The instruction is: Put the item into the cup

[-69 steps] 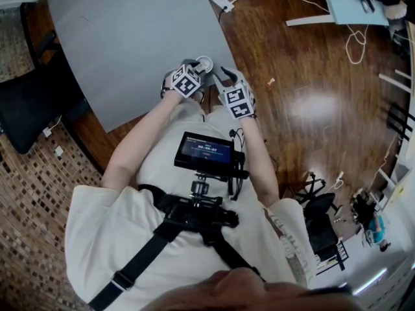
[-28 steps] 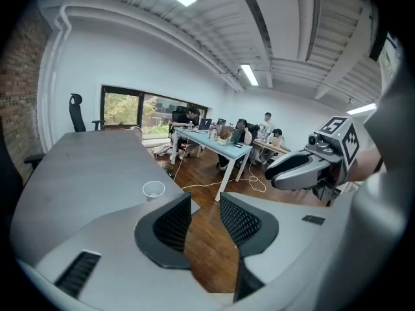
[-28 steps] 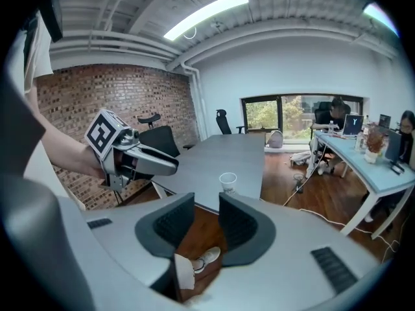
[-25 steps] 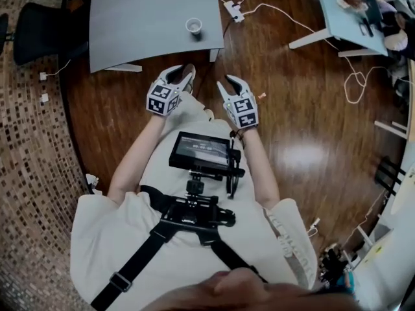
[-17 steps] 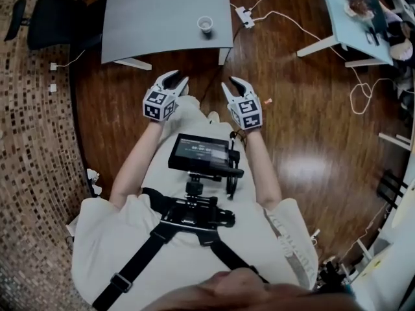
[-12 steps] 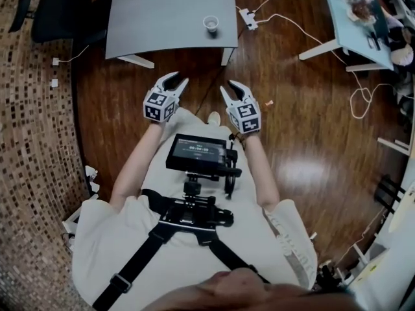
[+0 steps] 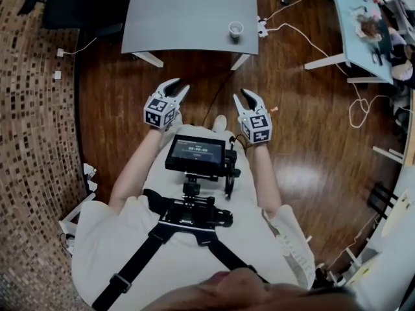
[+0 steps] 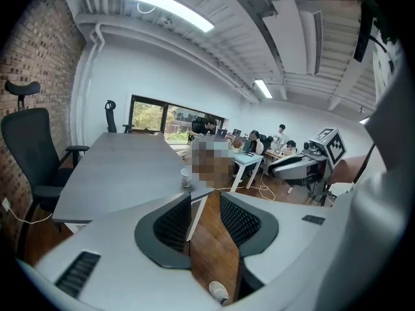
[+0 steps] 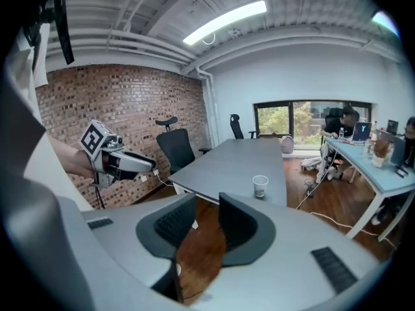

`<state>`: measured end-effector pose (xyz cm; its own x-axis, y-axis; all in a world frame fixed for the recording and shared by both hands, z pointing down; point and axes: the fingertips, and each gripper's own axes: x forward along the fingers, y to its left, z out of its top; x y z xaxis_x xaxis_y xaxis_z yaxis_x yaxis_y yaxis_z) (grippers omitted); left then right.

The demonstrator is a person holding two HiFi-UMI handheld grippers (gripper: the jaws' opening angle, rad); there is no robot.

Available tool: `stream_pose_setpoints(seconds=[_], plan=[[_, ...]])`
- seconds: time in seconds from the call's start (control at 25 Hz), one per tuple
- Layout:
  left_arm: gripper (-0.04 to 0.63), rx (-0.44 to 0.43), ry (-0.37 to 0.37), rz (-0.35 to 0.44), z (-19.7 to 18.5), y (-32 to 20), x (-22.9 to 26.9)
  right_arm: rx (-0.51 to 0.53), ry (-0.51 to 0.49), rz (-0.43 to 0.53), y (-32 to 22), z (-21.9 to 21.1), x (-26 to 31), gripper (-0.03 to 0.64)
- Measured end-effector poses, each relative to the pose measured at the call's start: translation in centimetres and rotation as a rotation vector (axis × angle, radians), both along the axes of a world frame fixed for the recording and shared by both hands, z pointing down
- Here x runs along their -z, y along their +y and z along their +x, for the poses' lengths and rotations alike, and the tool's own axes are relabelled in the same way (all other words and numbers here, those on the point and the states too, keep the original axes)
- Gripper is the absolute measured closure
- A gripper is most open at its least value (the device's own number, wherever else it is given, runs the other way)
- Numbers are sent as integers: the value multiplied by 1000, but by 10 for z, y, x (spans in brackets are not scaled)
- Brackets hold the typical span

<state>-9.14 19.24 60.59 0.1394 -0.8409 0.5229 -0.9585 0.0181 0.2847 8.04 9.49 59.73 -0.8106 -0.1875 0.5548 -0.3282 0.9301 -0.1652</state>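
Note:
A white paper cup [image 7: 235, 30] stands upright near the front right corner of the grey table [image 7: 181, 11]. It also shows in the left gripper view [image 8: 186, 177] and the right gripper view [image 9: 260, 186]; its inside is not visible. My left gripper [image 7: 176, 88] is held over the wooden floor, well short of the table, open with nothing between its fingers. My right gripper [image 7: 247, 97] is level with it to the right, also open and empty. Each gripper view shows floor through the gap in its own jaws.
Black office chairs [image 7: 71, 5] stand left of the table. A power strip [image 7: 262, 26] with cables lies on the floor by the table's right leg. A light blue desk [image 7: 363, 24] is at the right. A small orange scrap [image 7: 275, 109] lies on the floor.
Both grippers were at the cup 2.8 s ago; they have since drawn back from it and the person has stepped away from the table. The cup stays in place.

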Motion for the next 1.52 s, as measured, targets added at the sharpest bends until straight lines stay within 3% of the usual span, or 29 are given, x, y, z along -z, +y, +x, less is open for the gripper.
stream_pose_setpoints(seconds=[0.36,0.64,1.12,1.52], plan=[[453,-20,11,20,-53,33,9,-94,-58,4,27,-51,28,489],[453,-28,28,27,-66,38,10,-113,-48,2,50,-53,35,489],[454,-31,18,28,-29,21,13,-116,-85,26,40,-18,62,492],[453,-13,23,27,-13,14,16,-88,-62,26,26,-5,50,492]])
